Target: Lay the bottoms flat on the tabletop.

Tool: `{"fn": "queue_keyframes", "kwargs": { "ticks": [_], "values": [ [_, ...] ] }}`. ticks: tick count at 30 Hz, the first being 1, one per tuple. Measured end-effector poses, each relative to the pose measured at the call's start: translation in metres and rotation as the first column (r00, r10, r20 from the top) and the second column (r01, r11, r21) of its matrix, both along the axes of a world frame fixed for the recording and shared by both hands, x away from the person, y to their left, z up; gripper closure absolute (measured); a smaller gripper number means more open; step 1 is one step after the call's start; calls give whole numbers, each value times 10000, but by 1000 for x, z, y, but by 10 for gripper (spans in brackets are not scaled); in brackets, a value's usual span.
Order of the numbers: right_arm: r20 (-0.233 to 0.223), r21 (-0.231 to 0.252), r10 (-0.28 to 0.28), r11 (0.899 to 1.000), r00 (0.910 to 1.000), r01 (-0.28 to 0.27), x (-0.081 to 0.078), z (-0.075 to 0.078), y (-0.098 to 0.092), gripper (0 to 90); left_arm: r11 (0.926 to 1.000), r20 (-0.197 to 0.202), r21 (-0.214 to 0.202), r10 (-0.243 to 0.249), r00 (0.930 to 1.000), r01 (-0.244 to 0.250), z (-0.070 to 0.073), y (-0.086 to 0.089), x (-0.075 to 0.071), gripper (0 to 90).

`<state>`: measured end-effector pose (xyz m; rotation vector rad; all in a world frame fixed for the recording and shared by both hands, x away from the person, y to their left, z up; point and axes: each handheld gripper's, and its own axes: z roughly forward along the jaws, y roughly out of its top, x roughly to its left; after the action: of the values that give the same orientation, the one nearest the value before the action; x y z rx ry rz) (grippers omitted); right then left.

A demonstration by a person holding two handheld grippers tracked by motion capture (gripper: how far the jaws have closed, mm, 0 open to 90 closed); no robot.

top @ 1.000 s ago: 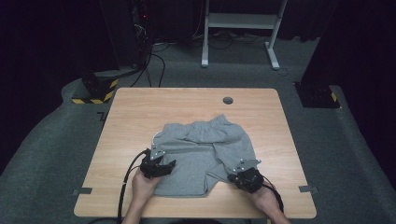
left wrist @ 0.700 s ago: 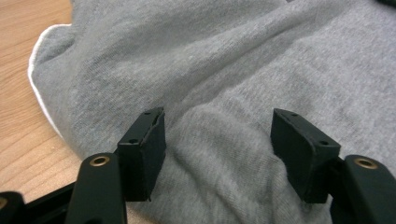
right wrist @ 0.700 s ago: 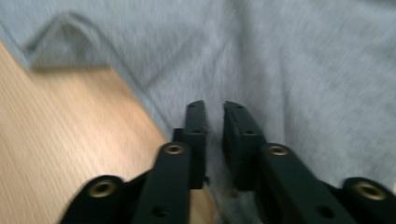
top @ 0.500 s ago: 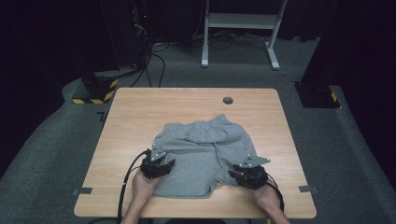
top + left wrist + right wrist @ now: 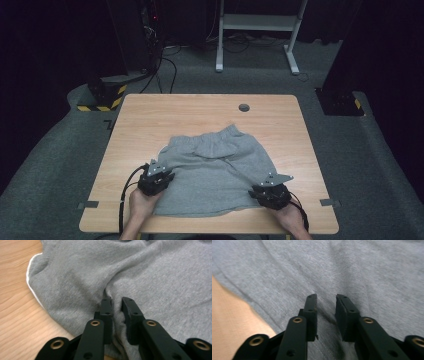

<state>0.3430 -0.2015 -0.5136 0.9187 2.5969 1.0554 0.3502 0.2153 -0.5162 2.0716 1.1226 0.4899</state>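
So the grey shorts (image 5: 216,172) are spread out flat on your half of the desk (image 5: 150,115), waistband end pointing away from you and the leg hems near the front edge. They're a bit rumpled near the top, mostly smooth lower down.

Your left gripper (image 5: 156,176) sits on the left edge of the shorts. In the left gripper view (image 5: 117,302) the jaws have just been closing, and they're now down to a narrow gap with a ridge of grey fabric pinched up between them. The cloth bunches and creases right at the tips, so it looks like you've got hold of a fold there. The white-edged hem curves off to the left of the jaws, with bare wood beyond it.

Your right gripper (image 5: 270,189) is over the lower right corner of the shorts. In the right gripper view (image 5: 326,300) the jaws stand partly apart, noticeably wider than the left ones. The fabric lies flat underneath and between them, not gathered up, and the pads aren't pressing on anything, so nothing's gripped on that side. The wood of the desk shows off at the left of that view.

Both your hands are at the front edge of the desk, one on each side of the shorts.
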Motion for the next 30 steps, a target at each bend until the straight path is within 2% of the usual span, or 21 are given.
{"fn": "queue_keyframes", "kwargs": {
  "ticks": [3,7,9,11,13,15,19,22,24,26,28,30],
  "values": [
    [201,-114,11,9999,9998,-8,8,5,9,618,9999,150,95,133,9998,-134,5,-2,1,644],
    [828,273,-524,9984,9952,503,32,17,24,550,9996,289,-181,238,9993,-233,9,-8,9,545],
    [820,518,-933,9947,9923,893,49,18,31,517,9997,244,-105,227,9994,-224,8,-12,14,526],
    [688,462,-1315,9906,9889,1285,65,14,36,507,9996,93,-37,267,9996,-266,5,-16,19,518],
    [503,194,-1453,9893,9881,1445,77,8,39,510,9995,-23,-27,307,9995,-307,2,-18,23,517],
    [322,-177,-1540,9878,9875,1547,82,1,38,519,9994,-97,39,344,9994,-343,-2,-19,27,517],
    [671,-345,-1723,9840,9828,1749,71,-2,23,529,9996,-128,31,279,9995,-279,-3,-22,35,515],
    [1006,-124,-2051,9782,9735,2074,55,-6,5,529,9998,-69,-81,175,9998,-176,-5,-27,42,509],
    [980,-216,-2191,9748,9708,2222,47,-5,-6,528,9999,-121,-123,17,9999,-19,-5,-34,48,505],
    [792,-380,-2344,9705,9689,2379,45,-3,-10,523,9998,59,-132,-121,9999,122,-6,-41,51,495],
    [530,-642,-2399,9679,9693,2431,48,1,-10,515,9998,198,-119,-130,9997,132,-8,-46,51,477],
    [621,-517,-2289,9713,9715,2321,53,7,-5,514,9998,161,-183,-88,9998,91,-8,-46,50,473]
  ]
}}
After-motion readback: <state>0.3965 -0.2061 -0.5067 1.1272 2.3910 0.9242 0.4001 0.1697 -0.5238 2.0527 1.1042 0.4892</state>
